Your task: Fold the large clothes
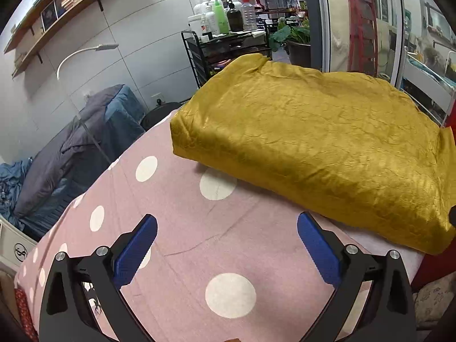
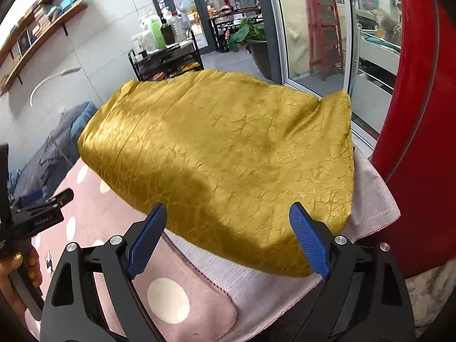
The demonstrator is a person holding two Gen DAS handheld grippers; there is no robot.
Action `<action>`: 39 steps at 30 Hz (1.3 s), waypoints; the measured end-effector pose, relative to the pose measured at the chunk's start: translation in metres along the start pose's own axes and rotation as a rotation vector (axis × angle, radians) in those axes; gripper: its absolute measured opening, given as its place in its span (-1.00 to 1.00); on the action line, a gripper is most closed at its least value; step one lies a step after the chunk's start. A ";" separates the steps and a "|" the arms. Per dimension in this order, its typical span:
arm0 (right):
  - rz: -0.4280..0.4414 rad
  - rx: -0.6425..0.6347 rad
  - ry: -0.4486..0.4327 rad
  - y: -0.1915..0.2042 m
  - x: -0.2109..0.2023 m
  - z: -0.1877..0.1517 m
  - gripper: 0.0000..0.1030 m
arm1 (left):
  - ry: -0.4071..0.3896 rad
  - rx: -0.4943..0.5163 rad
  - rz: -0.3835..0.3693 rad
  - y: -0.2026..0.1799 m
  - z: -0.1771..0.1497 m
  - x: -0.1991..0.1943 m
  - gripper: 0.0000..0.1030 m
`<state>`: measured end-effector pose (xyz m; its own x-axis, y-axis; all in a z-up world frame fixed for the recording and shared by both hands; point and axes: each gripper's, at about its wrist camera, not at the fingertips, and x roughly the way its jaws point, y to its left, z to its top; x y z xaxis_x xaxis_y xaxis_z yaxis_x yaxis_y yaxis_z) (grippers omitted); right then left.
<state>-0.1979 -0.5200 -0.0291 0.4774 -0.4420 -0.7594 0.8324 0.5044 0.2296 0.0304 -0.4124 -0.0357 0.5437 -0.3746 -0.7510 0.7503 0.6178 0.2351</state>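
Observation:
A shiny mustard-gold garment (image 1: 319, 142) lies folded into a thick rectangle on a pink cloth with white dots (image 1: 176, 256). It also shows in the right wrist view (image 2: 228, 156). My left gripper (image 1: 227, 229) is open and empty, over the dotted cloth just short of the garment's near edge. My right gripper (image 2: 228, 219) is open and empty, its blue pads (image 2: 309, 242) above the garment's near edge. The left gripper's body (image 2: 40, 213) shows at the left of the right wrist view.
A pale pink towel (image 2: 376, 199) lies under the garment's right side. A red cabinet (image 2: 421, 114) stands close on the right. Grey and blue bedding (image 1: 85, 148) is piled at the left. A black cart with bottles (image 1: 225, 37) stands behind, beside glass doors.

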 end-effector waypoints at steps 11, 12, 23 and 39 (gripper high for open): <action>-0.036 -0.023 0.088 0.018 -0.006 -0.001 0.68 | 0.122 0.010 -0.050 -0.026 -0.003 -0.008 0.88; -0.036 -0.027 0.091 0.019 -0.006 -0.001 0.68 | 0.123 0.016 -0.048 -0.028 -0.004 -0.009 0.88; -0.056 -0.072 0.099 0.033 -0.012 -0.002 0.68 | 0.127 0.047 -0.051 -0.035 -0.004 -0.017 0.88; -0.079 -0.098 0.124 0.037 -0.009 -0.006 0.68 | 0.156 0.061 -0.035 -0.036 -0.005 -0.011 0.88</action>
<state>-0.1729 -0.4932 -0.0170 0.3680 -0.3917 -0.8433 0.8315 0.5446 0.1099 -0.0049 -0.4271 -0.0388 0.4558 -0.2806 -0.8447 0.7916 0.5617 0.2406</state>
